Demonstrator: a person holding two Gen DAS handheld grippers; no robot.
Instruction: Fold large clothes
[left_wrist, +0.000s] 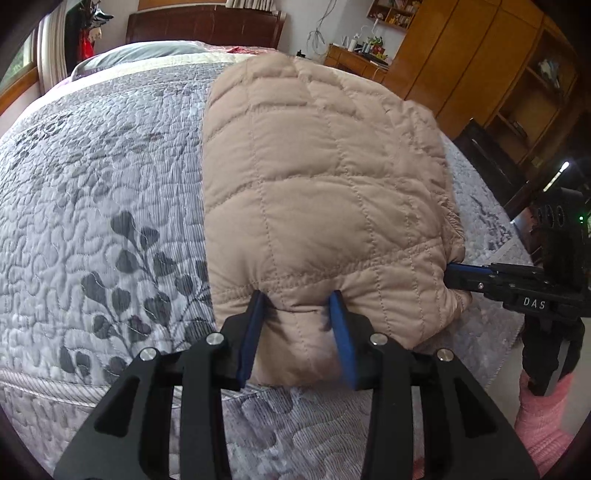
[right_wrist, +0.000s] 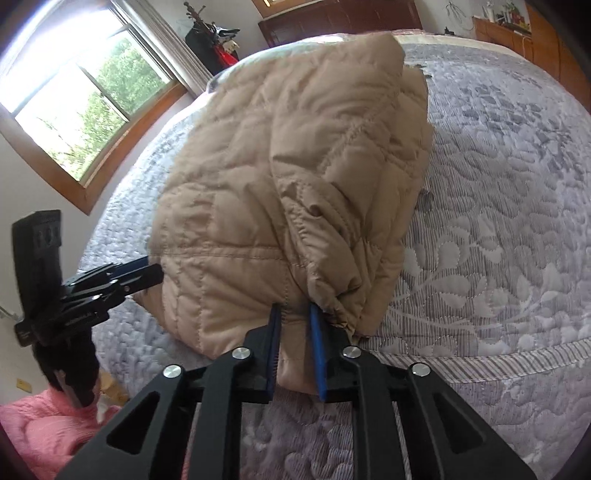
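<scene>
Looking along the left claw (left_wrist: 299, 302), both blue pads are pressed into the near hem of a tan quilted jacket (left_wrist: 325, 177), with a thick roll of padding bulging between them; the claw is clamped on that hem at a middling width. The jacket lies lengthwise on the bed (left_wrist: 103, 192), over a grey leaf-patterned quilt, its far end reaching toward the pillows. At the jacket's right corner the right claw (left_wrist: 452, 275) comes in from the side and bites the edge. A pink sleeve (left_wrist: 543, 413) shows below it. From this view the garment looks puffy and soft, probably light for its bulk, so it will sag and billow rather than hold a crease.

From the right wrist view, the right claw (right_wrist: 293, 317) has a narrow gap, its pads nipped onto the hem where a gathered sleeve cuff bunches beside them. The jacket (right_wrist: 258, 177) already sits doubled, one panel lapped over another. The left claw (right_wrist: 146, 271) grips the opposite corner. The shell fabric looks smooth and likely slippery, so a hold on the stitched hem or a seam, gathering all layers, should slip less than one on a plain quilted panel.
</scene>
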